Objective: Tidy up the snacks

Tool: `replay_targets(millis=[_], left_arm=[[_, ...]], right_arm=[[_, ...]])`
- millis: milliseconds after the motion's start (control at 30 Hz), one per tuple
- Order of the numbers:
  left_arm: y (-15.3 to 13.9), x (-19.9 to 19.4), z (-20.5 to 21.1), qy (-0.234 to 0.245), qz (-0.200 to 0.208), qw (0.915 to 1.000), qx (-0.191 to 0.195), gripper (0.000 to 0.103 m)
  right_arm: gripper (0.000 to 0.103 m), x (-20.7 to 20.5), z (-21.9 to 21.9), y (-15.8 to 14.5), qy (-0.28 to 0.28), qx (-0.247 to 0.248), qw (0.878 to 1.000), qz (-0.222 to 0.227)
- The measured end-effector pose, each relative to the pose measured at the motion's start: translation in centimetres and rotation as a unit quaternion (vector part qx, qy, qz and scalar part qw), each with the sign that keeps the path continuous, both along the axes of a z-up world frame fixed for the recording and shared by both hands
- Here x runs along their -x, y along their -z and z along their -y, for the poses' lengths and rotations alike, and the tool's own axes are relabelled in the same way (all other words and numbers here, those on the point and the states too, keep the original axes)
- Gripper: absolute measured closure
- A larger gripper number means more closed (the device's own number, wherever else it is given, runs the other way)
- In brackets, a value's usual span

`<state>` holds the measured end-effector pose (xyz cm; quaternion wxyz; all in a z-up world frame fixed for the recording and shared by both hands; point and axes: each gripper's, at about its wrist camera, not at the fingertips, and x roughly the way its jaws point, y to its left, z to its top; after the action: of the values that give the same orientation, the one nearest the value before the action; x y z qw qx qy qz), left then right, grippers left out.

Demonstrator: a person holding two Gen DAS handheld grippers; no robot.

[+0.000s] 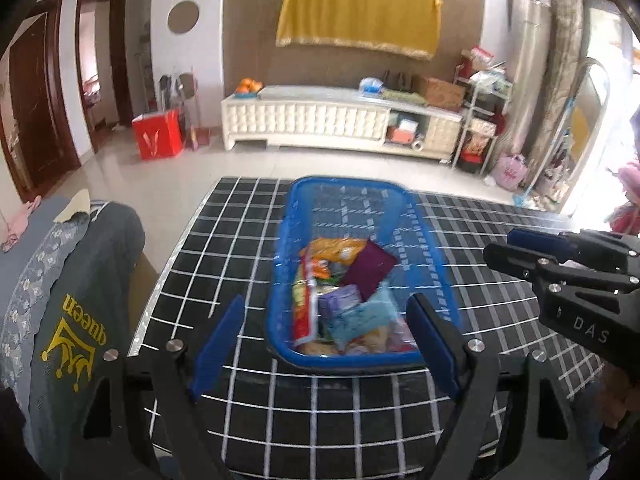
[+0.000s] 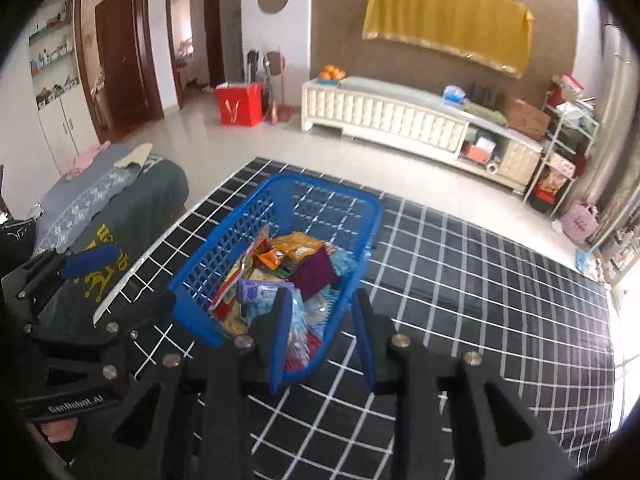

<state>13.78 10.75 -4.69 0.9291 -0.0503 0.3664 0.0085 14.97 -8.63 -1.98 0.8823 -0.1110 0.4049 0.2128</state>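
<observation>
A blue plastic basket stands on the black, white-gridded tablecloth. Several snack packets lie piled in its near half, among them a purple packet, an orange one and a light-blue one. My left gripper is open wide just before the basket's near end, holding nothing. My right gripper hovers off the basket's near right corner, partly open and empty. The left gripper's blue pad shows left of the basket.
A seat draped with a grey "queen" garment presses against the table's left edge. Across the tiled floor stand a white low cabinet and a red bag. Bare cloth stretches right of the basket.
</observation>
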Motion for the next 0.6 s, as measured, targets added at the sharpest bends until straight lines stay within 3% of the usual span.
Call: replay_targets(millis=[200, 267, 333, 500, 600], left_arm=[[-3.0, 3.4, 3.0, 0.013, 0.048, 0.9988, -0.003, 0.022], [-3.7, 4.3, 3.6, 0.017, 0.059, 0.9981, 0.003, 0.022], [-4.5, 5.4, 4.4, 0.025, 0.074, 0.997, 0.002, 0.022], [-6.1, 7.7, 6.2, 0.041, 0.103, 0.9938, -0.01, 0.021], [-7.1, 9.1, 6.9, 0.047, 0.126, 0.9907, -0.017, 0.013]], right_arm=[[0.067, 3.5, 3.8, -2.9, 0.034, -0.008, 0.999, 0.042], [0.059, 4.5, 4.7, -3.7, 0.042, -0.008, 0.998, 0.053], [0.035, 5.6, 5.7, -4.6, 0.052, -0.011, 0.996, 0.074], [0.019, 8.4, 7.3, -6.8, 0.074, -0.007, 0.987, 0.139], [0.008, 9.9, 8.4, -7.8, 0.078, -0.027, 0.984, 0.155]])
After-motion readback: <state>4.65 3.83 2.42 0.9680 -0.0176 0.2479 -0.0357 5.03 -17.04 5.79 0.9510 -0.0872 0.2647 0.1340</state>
